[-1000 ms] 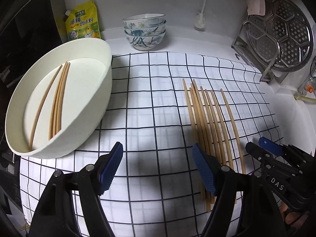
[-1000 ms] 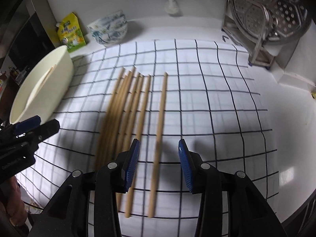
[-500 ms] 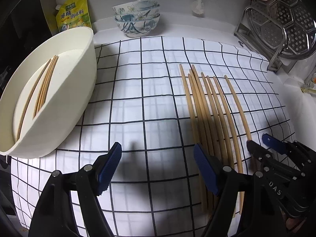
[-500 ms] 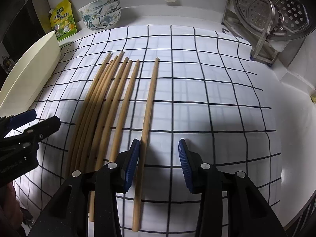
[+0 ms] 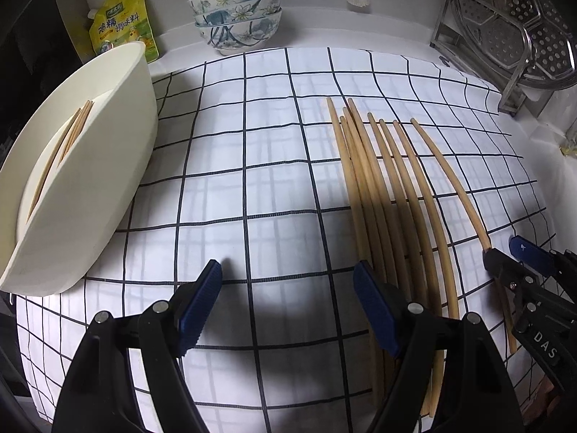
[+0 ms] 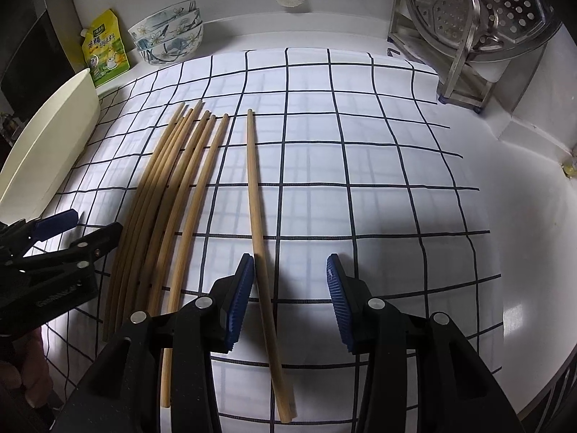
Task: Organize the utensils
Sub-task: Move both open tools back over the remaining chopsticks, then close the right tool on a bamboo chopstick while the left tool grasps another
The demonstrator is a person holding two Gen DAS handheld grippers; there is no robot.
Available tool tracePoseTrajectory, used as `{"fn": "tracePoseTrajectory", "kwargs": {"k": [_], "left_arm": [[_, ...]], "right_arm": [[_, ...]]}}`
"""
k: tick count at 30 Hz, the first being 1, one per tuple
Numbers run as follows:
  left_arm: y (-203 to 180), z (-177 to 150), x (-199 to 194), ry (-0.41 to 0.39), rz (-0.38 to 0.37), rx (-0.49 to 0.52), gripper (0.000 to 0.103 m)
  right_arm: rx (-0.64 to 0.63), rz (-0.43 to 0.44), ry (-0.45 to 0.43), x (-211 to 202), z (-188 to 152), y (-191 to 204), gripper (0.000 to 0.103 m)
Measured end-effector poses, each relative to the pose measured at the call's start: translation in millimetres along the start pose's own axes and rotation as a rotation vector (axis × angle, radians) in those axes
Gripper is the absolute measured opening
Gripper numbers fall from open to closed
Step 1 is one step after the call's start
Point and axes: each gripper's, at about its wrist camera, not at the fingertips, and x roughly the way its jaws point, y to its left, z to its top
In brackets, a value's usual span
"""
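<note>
Several wooden chopsticks (image 5: 382, 195) lie side by side on a white checked cloth (image 5: 270, 180); they also show in the right wrist view (image 6: 180, 187). One single chopstick (image 6: 258, 209) lies apart to their right. My right gripper (image 6: 290, 288) is open and low over the cloth, and this chopstick lies between its pads, close to the left one. My left gripper (image 5: 286, 299) is open and empty, with its right pad over the left of the bundle. A white oval bowl (image 5: 119, 166) at the left holds a few chopsticks (image 5: 65, 140).
Stacked patterned bowls (image 5: 238, 14) and a yellow seasoning pouch (image 5: 122, 21) stand at the back. A steel rack with a steamer plate (image 5: 512, 25) stands at the back right. The white counter (image 6: 523, 187) runs right of the cloth.
Both grippers moved lower and closer to the cloth. The right gripper shifted right, so the single chopstick now lies between its open pads. The chopsticks have not moved.
</note>
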Motion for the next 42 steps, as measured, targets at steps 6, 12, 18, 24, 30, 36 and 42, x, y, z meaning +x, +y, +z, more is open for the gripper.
{"fn": "tracePoseTrajectory", "kwargs": {"k": [6, 12, 18, 24, 30, 36, 42], "left_arm": [[0, 0, -3, -0.002, -0.002, -0.001, 0.076], [-2, 1, -6, -0.011, -0.021, 0.0, 0.076], [-5, -2, -6, -0.014, -0.022, 0.014, 0.079], [-6, -5, -4, 0.014, -0.027, 0.02, 0.079], [-1, -3, 0, 0.015, -0.016, -0.004, 0.081], [1, 6, 6, 0.0, -0.01, -0.023, 0.081], [-6, 13, 4, -0.021, -0.025, -0.001, 0.053]], "right_arm": [[0.001, 0.009, -0.007, 0, 1, 0, 0.042], [0.001, 0.013, -0.007, 1, 1, 1, 0.042], [0.002, 0.014, -0.006, 1, 1, 0, 0.042], [0.001, 0.014, -0.007, 1, 1, 0, 0.042], [-0.009, 0.014, -0.01, 0, 1, 1, 0.042], [-0.033, -0.005, -0.006, 5, 6, 3, 0.042], [-0.104, -0.018, -0.016, 7, 7, 14, 0.029]]}}
